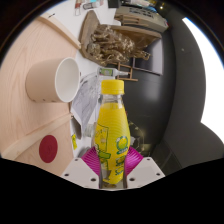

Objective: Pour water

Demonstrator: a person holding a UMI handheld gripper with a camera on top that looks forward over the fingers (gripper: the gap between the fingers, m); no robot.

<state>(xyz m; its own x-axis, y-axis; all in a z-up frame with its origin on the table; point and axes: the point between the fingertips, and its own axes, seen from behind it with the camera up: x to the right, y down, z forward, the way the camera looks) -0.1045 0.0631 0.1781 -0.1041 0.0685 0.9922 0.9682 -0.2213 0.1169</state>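
Note:
My gripper is shut on a yellow plastic bottle with a yellow cap and a green-and-yellow label. Both pink pads press on its lower body, and the bottle stands upright between the fingers. A white paper cup lies tipped on the pale wooden table, ahead and to the left of the bottle, with its open mouth facing the bottle.
A white round thing with a dark red centre sits near the table's edge beside the left finger. A cluttered heap of brownish stuff and a stack of papers lie beyond the bottle. Dark floor lies to the right.

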